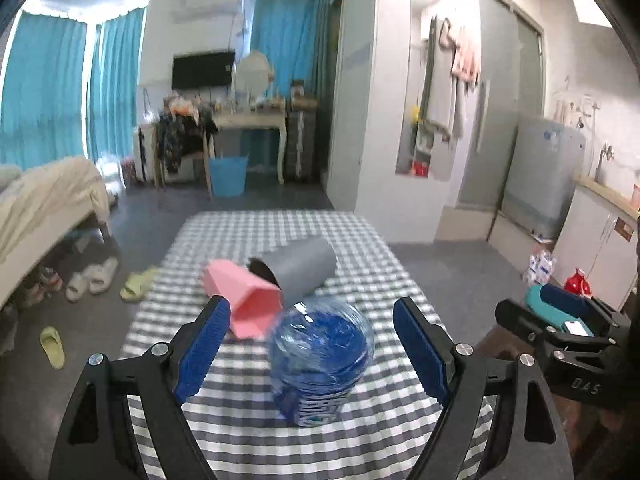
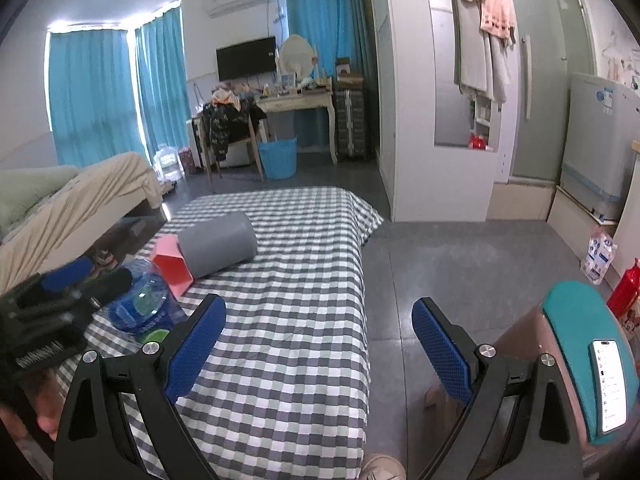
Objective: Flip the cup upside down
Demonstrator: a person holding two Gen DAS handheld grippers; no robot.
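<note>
A grey cup [image 1: 304,272] [image 2: 218,248] lies on its side on the checked tablecloth [image 1: 260,232] [image 2: 288,280], its mouth facing left. A pink cup [image 1: 248,304] [image 2: 172,266] also lies on its side, touching the grey cup's mouth end. In front of both lies a blue plastic bottle [image 1: 320,356] [image 2: 136,312], blurred. My left gripper [image 1: 314,344] [image 2: 60,300] is open, its blue fingers either side of the bottle without touching it. My right gripper [image 2: 320,340] [image 1: 560,328] is open and holds nothing, over the table's right edge.
A stool with a teal cushion [image 2: 580,340] and a lit phone [image 2: 610,384] stands at the right of the table. A red bottle [image 2: 624,292] stands on the floor behind it. A bed [image 1: 48,200] and slippers [image 1: 92,276] lie to the left.
</note>
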